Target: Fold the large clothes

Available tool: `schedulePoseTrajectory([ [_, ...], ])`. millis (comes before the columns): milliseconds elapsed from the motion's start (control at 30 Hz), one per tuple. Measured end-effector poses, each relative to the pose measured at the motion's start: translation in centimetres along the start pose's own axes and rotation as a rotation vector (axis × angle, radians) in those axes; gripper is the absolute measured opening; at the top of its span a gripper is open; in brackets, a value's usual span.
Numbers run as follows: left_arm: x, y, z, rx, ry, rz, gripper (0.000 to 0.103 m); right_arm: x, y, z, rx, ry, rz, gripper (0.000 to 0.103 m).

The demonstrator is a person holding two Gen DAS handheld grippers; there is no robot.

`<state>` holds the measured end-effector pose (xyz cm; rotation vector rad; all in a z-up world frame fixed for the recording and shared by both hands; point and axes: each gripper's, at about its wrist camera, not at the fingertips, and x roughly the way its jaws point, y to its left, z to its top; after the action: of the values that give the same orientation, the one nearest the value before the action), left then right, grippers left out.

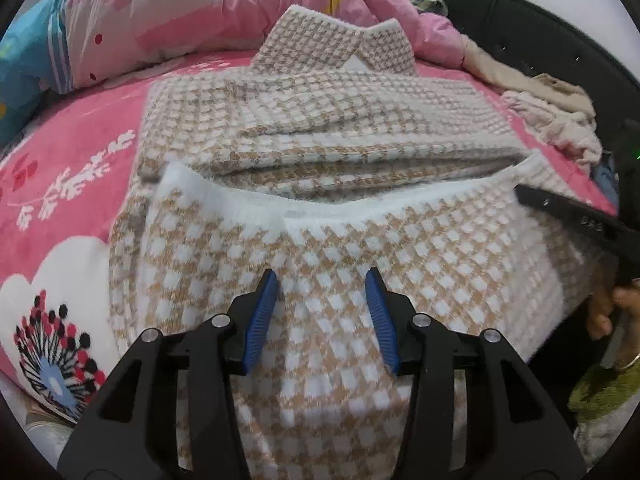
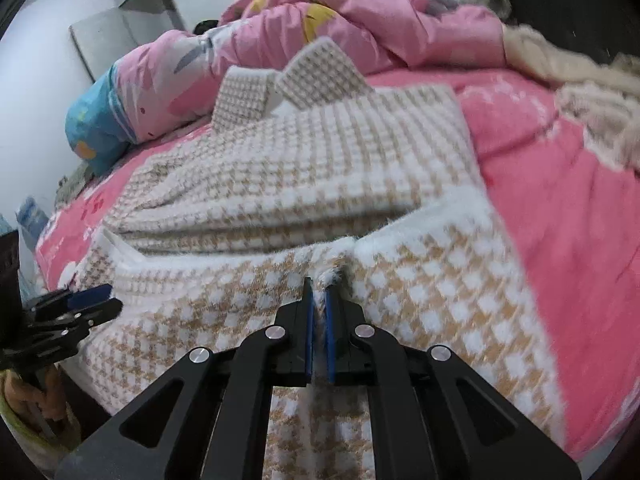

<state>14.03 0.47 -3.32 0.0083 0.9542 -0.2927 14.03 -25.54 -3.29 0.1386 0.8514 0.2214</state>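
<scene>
Houndstooth sweater (image 1: 320,128): thick, soft, floppy knit. My right tool (image 2: 319,304) pinches its white hem; left tool (image 1: 322,300) gapes empty above it.

Lighting even and soft, moderately bright; no glare, shadows faint. Both views show strong fisheye bending with black corners. Motion blur smears the sweater (image 2: 440,280) at right in the right view; left view mostly sharp.

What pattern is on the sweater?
The sweater has a tan-and-white houndstooth check with white trim, clearest in the left wrist view.
</scene>
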Motion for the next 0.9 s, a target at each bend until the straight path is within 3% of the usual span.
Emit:
schedulePoseTrajectory([
  [133, 0.2, -0.4, 0.4, 0.005, -0.001, 0.037, 0.025, 0.6, 0.0, -0.2, -0.008, 0.01, 0.003, 0.005],
  [267, 0.0, -0.3, 0.3, -0.014, -0.023, 0.019, 0.008, 0.4, -0.6, -0.8, 0.018, 0.001, 0.029, 0.005],
  [500, -2.3, -1.6, 1.4, 0.075, -0.134, 0.13, 0.006, -0.8, 0.6, 1.1, -0.031, -0.069, 0.05, 0.005],
  [600, -0.9, -0.8, 1.5, 0.056, -0.093, 0.132, 0.007, 0.8, 0.6, 1.1, -0.036, -0.045, 0.05, 0.005],
  [633, 0.5, -0.5, 1.2, 0.047, -0.05, 0.12, 0.007, 1.7, 0.4, 0.8, -0.038, -0.021, 0.049, 0.005],
  [700, 1.6, -0.4, 0.4, 0.051, -0.041, 0.125, 0.01, 3.0, -0.6, 0.0, -0.015, 0.034, 0.072, 0.006],
  [767, 1.4, -0.9, 0.3, 0.077, -0.055, 0.151, 0.011, 1.6, -1.3, 0.0, 0.012, 0.044, 0.087, 0.011],
  [900, 1.2, -0.5, 0.2, 0.054, -0.052, 0.117, 0.012, -3.1, -1.7, -0.4, 0.03, -0.022, 0.049, 0.036],
])
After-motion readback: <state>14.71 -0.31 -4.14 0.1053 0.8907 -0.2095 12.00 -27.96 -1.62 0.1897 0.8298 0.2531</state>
